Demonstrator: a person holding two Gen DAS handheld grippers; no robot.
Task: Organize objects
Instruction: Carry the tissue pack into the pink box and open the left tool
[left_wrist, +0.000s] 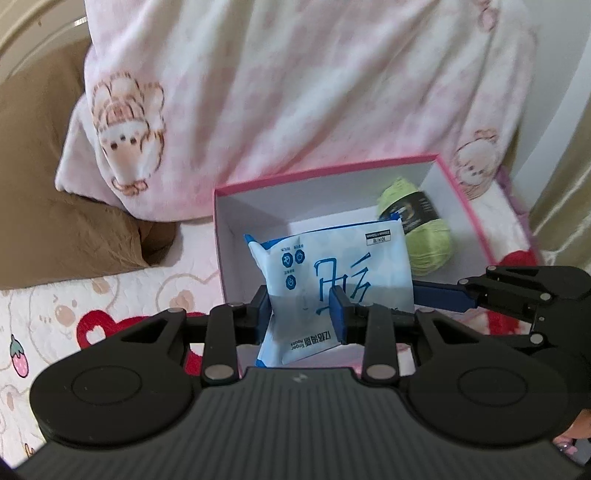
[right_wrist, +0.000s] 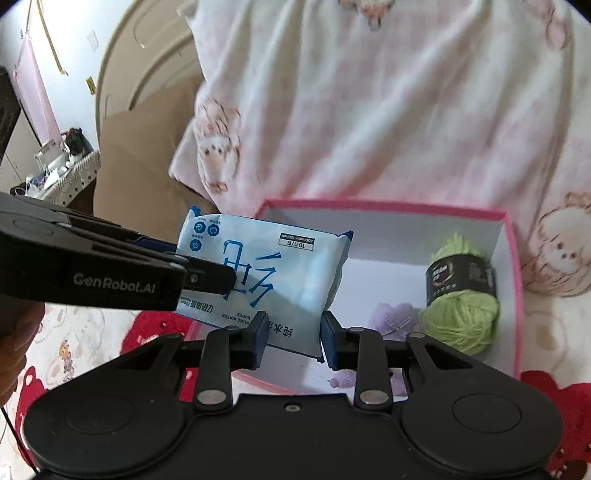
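Observation:
A white-and-blue pack of wet wipes hangs tilted over the front left of an open box that has a pink rim and white walls. My left gripper is shut on the pack's lower part, which bulges between the blue pads. In the right wrist view, the left gripper reaches in from the left with the pack. My right gripper sits at the pack's lower right corner. Its jaws stand narrowly apart in front of the pack, and no pad visibly presses it. A green yarn ball lies in the box's right side.
A lilac fluffy item lies on the box floor beside the yarn. A pink patterned blanket is piled behind the box, with a brown pillow to its left. The box rests on a bedsheet printed with red hearts. A cluttered side table stands far left.

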